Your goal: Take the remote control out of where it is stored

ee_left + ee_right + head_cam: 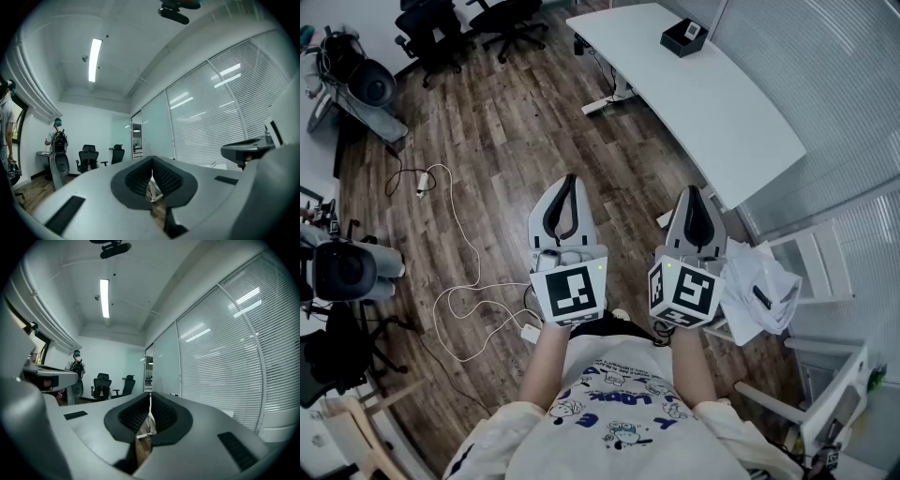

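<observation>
Both grippers idle, held level out front, above the floor [506, 141]. Left gripper [568, 187]: tips pressed together, nothing between them; its own view confirms it, pads meeting at the front [152, 161]. Right gripper [698, 192]: same, tips pressed together on nothing [150, 397].

Left to right in the head view: cable [459, 281] loose on the floor, then the two grippers, then the desk [712, 103] up ahead with a black box [683, 37] on its far end, then a crumpled white sheet [759, 281] on a rack [811, 258] just right of the right gripper.

Remote: can't pick it out in any view. Candidates are the box and a small dark item [762, 297] on the sheet. Too small to call either.

Step, as I read it: pre-approach, nothing reached for yet, task not started.

Next move needs:
- find the storage spot first, box looks likeliest
- walk or reach up to the desk, well apart from both grippers now
- spread one gripper before closing in
- line its tips along the remote's long sides
</observation>
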Demonstrator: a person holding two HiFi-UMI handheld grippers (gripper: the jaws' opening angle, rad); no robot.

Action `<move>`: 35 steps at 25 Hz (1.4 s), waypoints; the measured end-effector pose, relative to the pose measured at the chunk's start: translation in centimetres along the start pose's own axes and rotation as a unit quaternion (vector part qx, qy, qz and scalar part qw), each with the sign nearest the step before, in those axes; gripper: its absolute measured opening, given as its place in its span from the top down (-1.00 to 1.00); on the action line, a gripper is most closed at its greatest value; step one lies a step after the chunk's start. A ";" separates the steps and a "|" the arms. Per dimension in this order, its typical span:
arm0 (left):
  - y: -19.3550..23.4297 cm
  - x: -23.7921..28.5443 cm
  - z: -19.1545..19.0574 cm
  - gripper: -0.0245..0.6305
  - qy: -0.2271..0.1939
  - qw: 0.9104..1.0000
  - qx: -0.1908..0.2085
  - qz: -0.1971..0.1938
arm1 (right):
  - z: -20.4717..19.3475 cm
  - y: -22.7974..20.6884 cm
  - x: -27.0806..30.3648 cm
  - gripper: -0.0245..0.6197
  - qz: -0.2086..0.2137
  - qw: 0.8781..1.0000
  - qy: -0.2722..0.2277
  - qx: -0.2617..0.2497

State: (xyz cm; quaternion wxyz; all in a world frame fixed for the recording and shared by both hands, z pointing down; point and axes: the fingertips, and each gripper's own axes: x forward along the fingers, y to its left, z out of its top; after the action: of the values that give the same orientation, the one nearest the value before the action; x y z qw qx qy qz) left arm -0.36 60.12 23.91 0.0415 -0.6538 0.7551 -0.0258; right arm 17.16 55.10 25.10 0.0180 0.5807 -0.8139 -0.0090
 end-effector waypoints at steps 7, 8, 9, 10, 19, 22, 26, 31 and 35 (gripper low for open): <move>0.8 0.1 0.2 0.88 0.000 1.000 -0.002 0.001 | 0.0 0.8 0.2 0.81 0.001 1.000 -0.002 -0.003; 1.0 0.3 0.1 0.88 0.001 1.000 -0.002 0.001 | 0.0 0.8 0.4 0.81 0.001 1.000 -0.004 0.000; 1.1 0.5 0.1 0.88 -0.001 1.000 -0.004 0.001 | 0.0 0.8 0.6 0.81 0.001 1.000 -0.005 0.004; 1.3 0.6 0.2 0.88 -0.005 1.000 -0.007 0.002 | 0.0 0.9 0.7 0.81 0.000 1.000 -0.006 0.008; 3.1 1.9 -0.3 0.88 -0.016 1.000 -0.012 -0.006 | -0.6 2.2 2.3 0.81 -0.013 1.000 -0.005 0.018; 3.2 2.7 -0.9 0.88 -0.007 1.000 -0.003 -0.012 | -1.0 2.2 3.1 0.81 -0.017 1.000 0.000 0.025; 3.8 4.4 -1.2 0.88 -0.006 1.000 -0.013 -0.010 | -1.2 2.4 4.6 0.81 -0.017 0.999 0.005 0.026; 3.9 8.4 -1.7 0.88 -0.008 1.000 -0.018 -0.007 | -1.8 1.9 8.6 0.81 -0.015 1.000 0.011 0.021; 3.7 12.4 -2.5 0.88 0.013 1.000 -0.003 -0.008 | -2.1 1.1 13.0 0.81 -0.009 1.000 0.012 0.022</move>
State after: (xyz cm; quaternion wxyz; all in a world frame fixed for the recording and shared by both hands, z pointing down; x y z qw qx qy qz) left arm -5.96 48.33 25.73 0.0292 -0.6595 0.7505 -0.0320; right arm 12.02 43.15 27.44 0.0150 0.5882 -0.8084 0.0155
